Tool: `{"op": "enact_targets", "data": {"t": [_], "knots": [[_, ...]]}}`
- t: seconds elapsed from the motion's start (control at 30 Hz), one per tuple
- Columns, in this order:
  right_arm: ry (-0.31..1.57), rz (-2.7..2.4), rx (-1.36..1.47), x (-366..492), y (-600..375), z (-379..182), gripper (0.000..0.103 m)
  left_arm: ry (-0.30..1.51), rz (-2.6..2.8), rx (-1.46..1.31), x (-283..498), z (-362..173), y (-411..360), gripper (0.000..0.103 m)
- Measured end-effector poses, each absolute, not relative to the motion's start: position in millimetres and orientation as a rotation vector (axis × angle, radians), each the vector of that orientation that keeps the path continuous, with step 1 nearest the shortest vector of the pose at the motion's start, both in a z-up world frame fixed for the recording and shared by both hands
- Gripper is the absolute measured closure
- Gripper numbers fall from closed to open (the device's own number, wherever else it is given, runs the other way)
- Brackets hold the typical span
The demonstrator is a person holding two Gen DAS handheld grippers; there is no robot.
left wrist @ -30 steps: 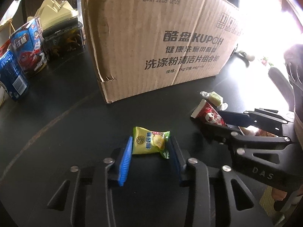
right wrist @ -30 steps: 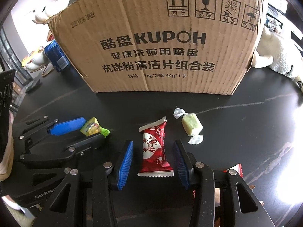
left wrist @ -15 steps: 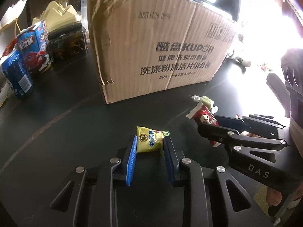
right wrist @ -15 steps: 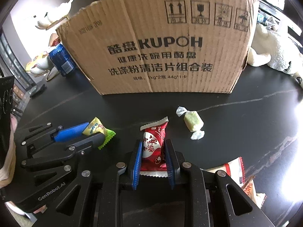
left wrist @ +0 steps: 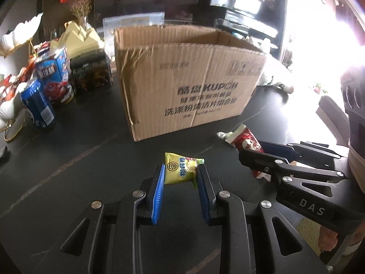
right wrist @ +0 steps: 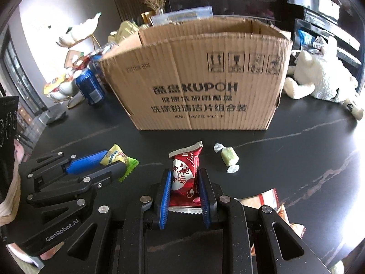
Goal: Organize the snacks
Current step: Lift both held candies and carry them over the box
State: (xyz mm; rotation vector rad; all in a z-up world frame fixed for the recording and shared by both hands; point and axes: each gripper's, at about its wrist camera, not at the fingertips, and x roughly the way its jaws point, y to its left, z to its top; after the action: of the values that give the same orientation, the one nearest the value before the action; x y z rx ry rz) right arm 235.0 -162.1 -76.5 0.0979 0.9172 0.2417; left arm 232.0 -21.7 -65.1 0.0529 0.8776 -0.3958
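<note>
Both grippers are now rising off the black table [right wrist: 308, 159], each carrying a snack that a second ago was lying flat between wide-open pads. My left gripper [left wrist: 180, 178] is clamping the yellow candy packet [left wrist: 181, 171], and my right gripper [right wrist: 184, 182] is squeezing the red snack packet [right wrist: 186, 171] about its middle. I'm seeing the cardboard box [left wrist: 182, 80] sinking lower in both views than before, so its open top is coming into sight. That's telling me both picks are done, and I'm judging the next step to be carrying both packets over the near wall of the box and dropping them in.

Looking through the right wrist view, I'm finding things the left one is hiding: a pale green wrapped sweet [right wrist: 228, 157] lying in front of the box, just right of the red packet, and an orange-and-white wrapper [right wrist: 267, 198] further out from the box, partly under my gripper. Those are still waiting. A white plush toy [right wrist: 319, 80] is sitting right of the box.

Over in the left wrist view, I'm getting the blue can [left wrist: 37, 105] and the snack cartons [left wrist: 57, 77] standing left of the box, much clearer than from the other side.
</note>
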Motion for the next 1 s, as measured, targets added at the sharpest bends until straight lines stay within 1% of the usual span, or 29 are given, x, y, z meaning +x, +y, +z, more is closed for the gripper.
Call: {"op": "enact_targets", "data": {"t": [0.47, 1.0], "knots": [[0.772, 0.257, 0.116, 217, -166, -19, 0.078, 0.728, -0.402, 0.054, 212, -3, -26, 0.075], [0.624, 0.250, 0.090, 229, -178, 50, 0.078, 0.572, -0.386, 0.042, 217, 71, -30, 0.075]]}}
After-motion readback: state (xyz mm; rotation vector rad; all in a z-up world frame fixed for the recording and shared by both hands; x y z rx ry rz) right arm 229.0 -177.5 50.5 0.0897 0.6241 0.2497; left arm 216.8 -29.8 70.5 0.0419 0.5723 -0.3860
